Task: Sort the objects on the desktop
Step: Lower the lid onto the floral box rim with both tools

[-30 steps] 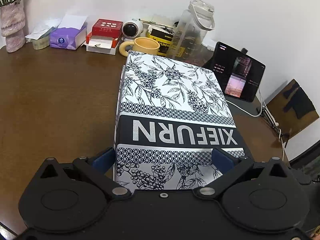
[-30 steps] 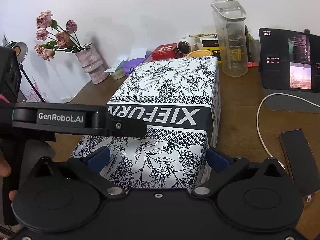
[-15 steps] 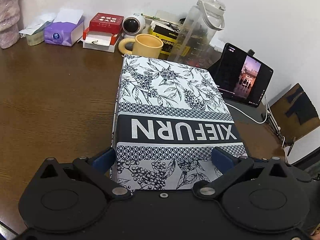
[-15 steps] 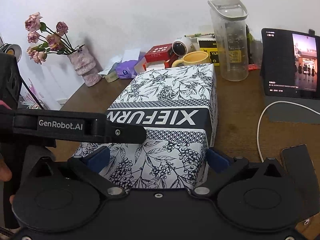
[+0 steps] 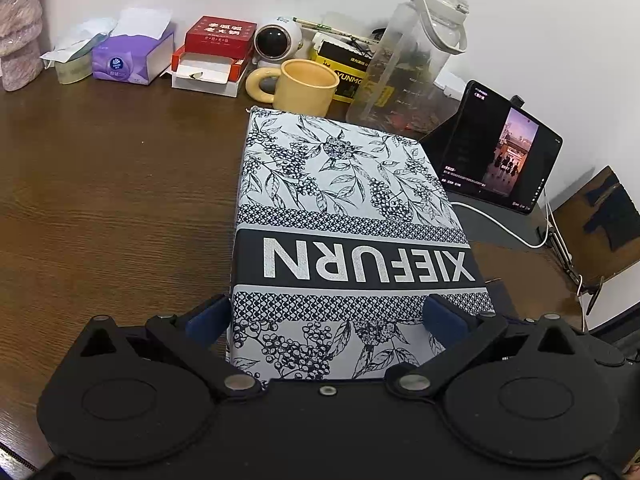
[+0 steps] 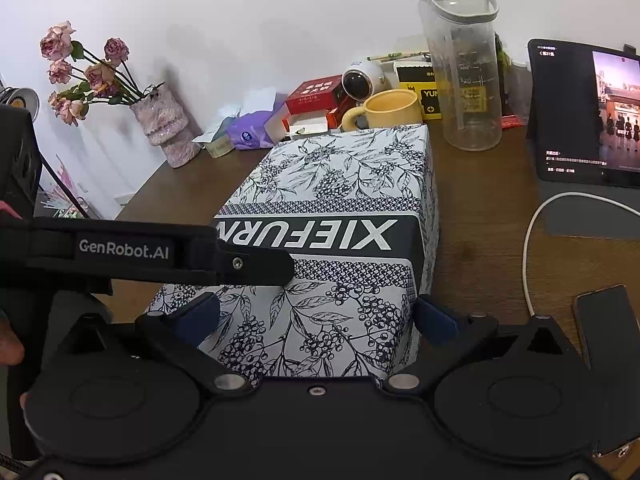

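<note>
A large box [image 5: 344, 200] printed with black-and-white leaves and the word XIEFURN lies on the brown table [image 5: 100, 200]. My left gripper [image 5: 326, 318] is shut on its near end, a blue pad pressed against each long side. My right gripper [image 6: 316, 316] clamps the same box [image 6: 340, 184] the same way. In the right wrist view the left gripper's black body [image 6: 140, 252] reaches across the box's left part, with a person's hand at the frame's left edge. The box's far end is just short of a yellow mug [image 5: 306, 86].
Along the back wall stand a clear bottle [image 5: 408, 56], a round white camera [image 5: 276, 40], a red box [image 5: 216, 48], a purple tissue box [image 5: 128, 60] and a pink vase [image 6: 168, 128]. At the right are a propped tablet [image 6: 592, 116], a white cable [image 6: 532, 240] and a dark phone [image 6: 608, 328].
Both grippers have moved with the box toward the back of the table. The mug and the other things along the wall now show larger and closer to the box's far end.
</note>
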